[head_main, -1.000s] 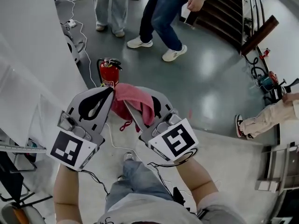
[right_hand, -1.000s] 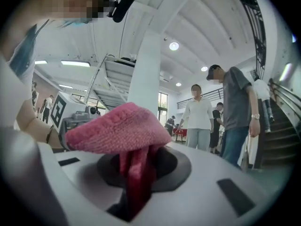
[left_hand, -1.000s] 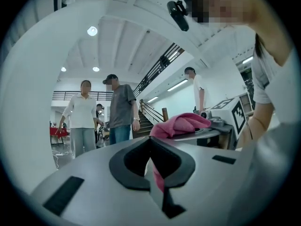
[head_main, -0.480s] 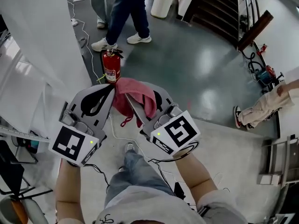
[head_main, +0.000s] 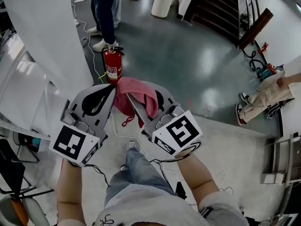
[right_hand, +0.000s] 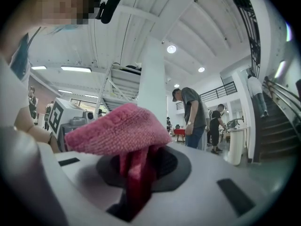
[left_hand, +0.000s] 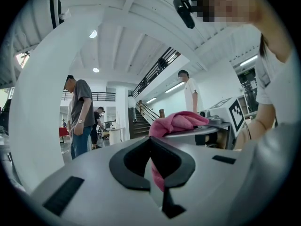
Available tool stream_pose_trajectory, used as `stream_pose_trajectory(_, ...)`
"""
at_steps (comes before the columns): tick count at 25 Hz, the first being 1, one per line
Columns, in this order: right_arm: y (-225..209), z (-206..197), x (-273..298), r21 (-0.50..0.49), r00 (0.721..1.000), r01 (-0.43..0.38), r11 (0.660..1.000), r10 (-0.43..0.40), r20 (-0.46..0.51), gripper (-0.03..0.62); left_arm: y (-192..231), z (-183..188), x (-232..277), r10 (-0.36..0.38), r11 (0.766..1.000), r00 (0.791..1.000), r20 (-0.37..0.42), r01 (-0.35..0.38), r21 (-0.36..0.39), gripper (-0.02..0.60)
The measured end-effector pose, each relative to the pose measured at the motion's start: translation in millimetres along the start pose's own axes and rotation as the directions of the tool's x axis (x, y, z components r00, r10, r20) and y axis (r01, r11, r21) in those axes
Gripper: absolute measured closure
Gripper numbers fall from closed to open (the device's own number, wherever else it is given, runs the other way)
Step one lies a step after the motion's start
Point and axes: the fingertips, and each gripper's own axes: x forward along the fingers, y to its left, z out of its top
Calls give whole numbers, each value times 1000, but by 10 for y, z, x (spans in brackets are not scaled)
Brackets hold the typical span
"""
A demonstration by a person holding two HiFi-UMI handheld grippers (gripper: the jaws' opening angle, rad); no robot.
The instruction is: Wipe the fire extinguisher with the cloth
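A red fire extinguisher (head_main: 112,65) stands upright on the grey floor beside a white pillar, just beyond both grippers. My right gripper (head_main: 129,99) is shut on a pink cloth (head_main: 137,95), which drapes over its jaws and hangs down between them. In the right gripper view the cloth (right_hand: 117,131) covers the tips of that gripper (right_hand: 138,166). My left gripper (head_main: 111,90) is held close beside it, jaws shut with nothing in them. The left gripper view shows its tips (left_hand: 150,140) meeting, with the cloth (left_hand: 176,122) behind them. Neither gripper touches the extinguisher.
The white pillar (head_main: 42,41) rises at the left. Cables (head_main: 87,36) trail over the floor near the extinguisher. A person's legs (head_main: 104,18) stand just behind it. Another person's legs (head_main: 261,100) show at the right, near tools (head_main: 263,72) and a staircase (head_main: 221,8).
The extinguisher has shifted up and slightly right in the head view. The people behind it have walked off to the left. Both grippers keep their hold and pose.
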Motion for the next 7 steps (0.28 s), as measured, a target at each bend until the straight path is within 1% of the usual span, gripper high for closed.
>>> stream_pose_trajectory(7,109,-31,-105,25,1000,8,1000,-8,1,530,-100,-15,-92,-4,1000,1000,0,4,-13,577)
